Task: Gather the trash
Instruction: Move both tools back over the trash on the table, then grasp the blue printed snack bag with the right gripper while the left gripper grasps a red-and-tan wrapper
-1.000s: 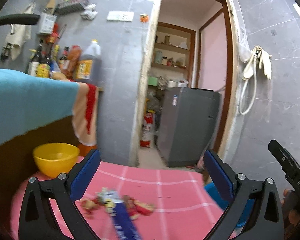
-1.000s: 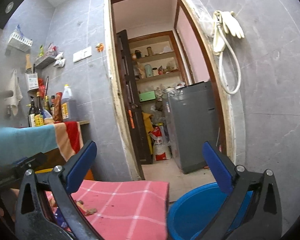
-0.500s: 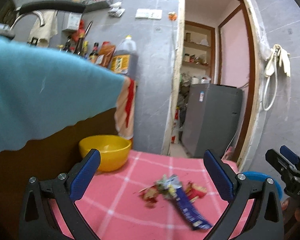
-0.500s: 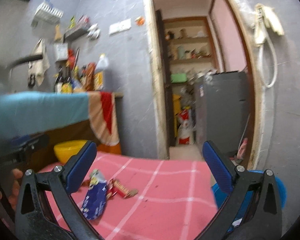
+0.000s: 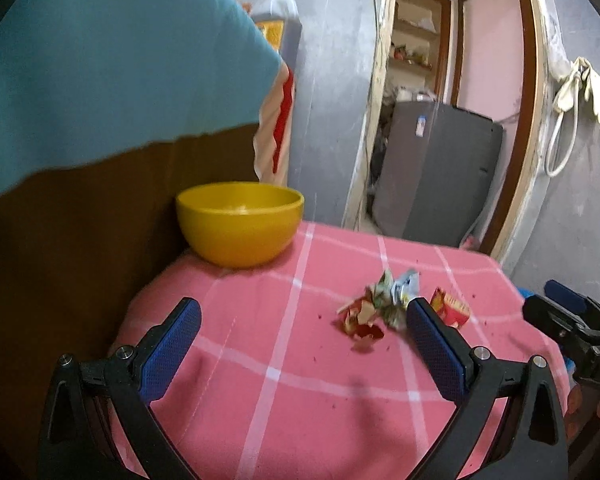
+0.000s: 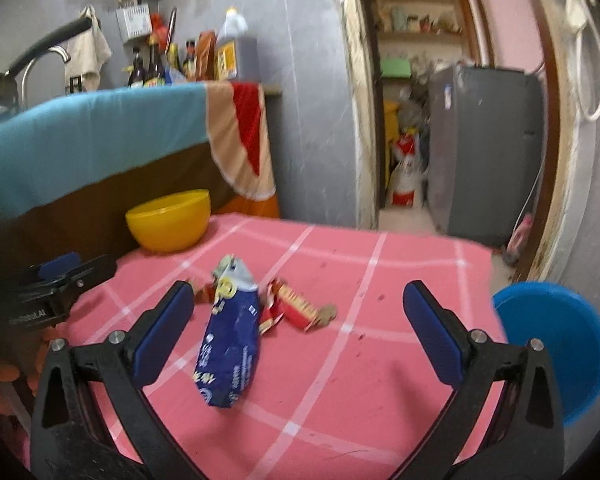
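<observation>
Pink checked cloth covers the counter (image 6: 380, 360), where a blue packet (image 6: 230, 356) and torn wrappers (image 6: 296, 306) lie uncollected. Both grippers (image 5: 300, 344) (image 6: 296, 332) hover, jaws spread, empty; the blue bin (image 6: 556, 344) seems the likely destination.

A home kitchen: sauce bottles (image 6: 152, 65), tap (image 6: 40, 60), yellow bowl (image 6: 168, 220), pantry shelves (image 6: 414, 34)

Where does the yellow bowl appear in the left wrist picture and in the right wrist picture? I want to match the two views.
Left wrist view: the yellow bowl stands left of centre, at the far left corner of the pink checked cloth.
Right wrist view: the yellow bowl is at middle left, on the same far corner of the cloth.
Shared landmark: the pile of wrappers on the cloth, right of the bowl in both views.
</observation>
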The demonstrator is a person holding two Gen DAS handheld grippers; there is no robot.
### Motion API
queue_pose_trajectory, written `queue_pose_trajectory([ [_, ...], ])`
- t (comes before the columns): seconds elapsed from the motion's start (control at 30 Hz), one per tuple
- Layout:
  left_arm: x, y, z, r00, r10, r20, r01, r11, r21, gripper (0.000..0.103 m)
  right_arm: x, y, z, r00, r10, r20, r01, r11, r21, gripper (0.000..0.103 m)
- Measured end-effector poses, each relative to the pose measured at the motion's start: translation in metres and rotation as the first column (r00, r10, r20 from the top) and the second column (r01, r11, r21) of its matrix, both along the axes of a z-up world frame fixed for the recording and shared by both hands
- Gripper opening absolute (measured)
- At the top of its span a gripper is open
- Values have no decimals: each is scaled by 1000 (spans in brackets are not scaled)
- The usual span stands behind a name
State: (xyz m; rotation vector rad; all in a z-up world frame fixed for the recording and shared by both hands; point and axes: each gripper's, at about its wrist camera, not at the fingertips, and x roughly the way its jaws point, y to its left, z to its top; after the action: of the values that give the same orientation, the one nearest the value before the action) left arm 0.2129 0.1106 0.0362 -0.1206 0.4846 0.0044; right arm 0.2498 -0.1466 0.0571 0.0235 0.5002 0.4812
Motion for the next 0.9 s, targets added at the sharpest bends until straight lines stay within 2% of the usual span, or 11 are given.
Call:
queue_pose_trajectory([
  [0.07,5,0,-4,999,-24,-26,24,1000,-10,96,4,4,-5,999,20,-41,-20,1000,-1,103],
  [0.17,15,0,-10,995,-67,-79,64,997,-41,81,12,11,-17,991,54,-125,-54,999,3,103],
  [0.2,18,-1,-11,992,-78,-95,74,996,-51,78,14,13,-19,987,63,-147,-63,998,5,103],
  [0.37,29,-2,-17,980,-128,-151,116,989,-88,64,16,20,-25,977,91,-193,-94,996,-4,100],
  [0.53,36,-4,-21,968,-171,-185,152,982,-109,57,20,32,-33,957,135,-257,-142,990,-7,98],
  [0.7,43,-9,-24,955,-207,-211,184,975,-122,56,30,41,-43,931,147,-333,-165,986,-26,94],
  [0.9,50,-14,-28,943,-229,-243,201,971,-132,46,34,41,-48,923,119,-366,-142,989,-37,81],
])
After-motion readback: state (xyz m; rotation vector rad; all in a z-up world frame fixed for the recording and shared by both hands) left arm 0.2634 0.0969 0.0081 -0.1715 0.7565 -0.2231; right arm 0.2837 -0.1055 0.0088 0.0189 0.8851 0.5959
